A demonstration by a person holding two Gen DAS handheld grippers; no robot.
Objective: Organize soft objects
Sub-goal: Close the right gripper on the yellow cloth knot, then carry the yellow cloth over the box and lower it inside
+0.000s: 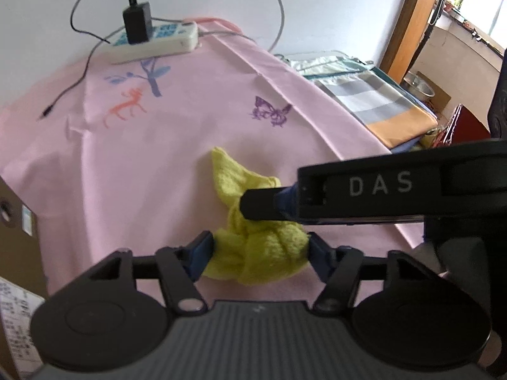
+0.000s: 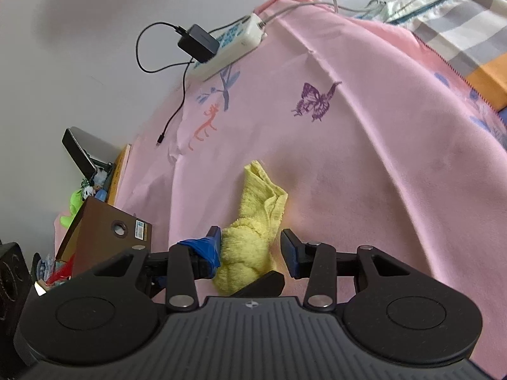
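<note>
A crumpled yellow cloth (image 1: 240, 183) lies on a pink printed sheet (image 1: 158, 158). My left gripper (image 1: 258, 251) stands at its near, bunched end, with both blue pads pressed against the bundle. My right gripper (image 1: 253, 204) reaches in from the right across the middle of the cloth. In the right wrist view the yellow cloth (image 2: 259, 190) sits between the fingers of the right gripper (image 2: 252, 248). Its left pad touches the cloth and its right pad stands clear of it, so the jaws are open. One finger (image 2: 263, 285) of the left gripper shows under the bundle there.
A white power strip (image 1: 158, 39) with a black charger and trailing cable lies at the sheet's far edge by the wall. Folded checked fabrics (image 1: 380, 101) are stacked on the right, a metal bowl (image 1: 418, 88) behind them. A brown cardboard box (image 2: 104, 231) stands at the left.
</note>
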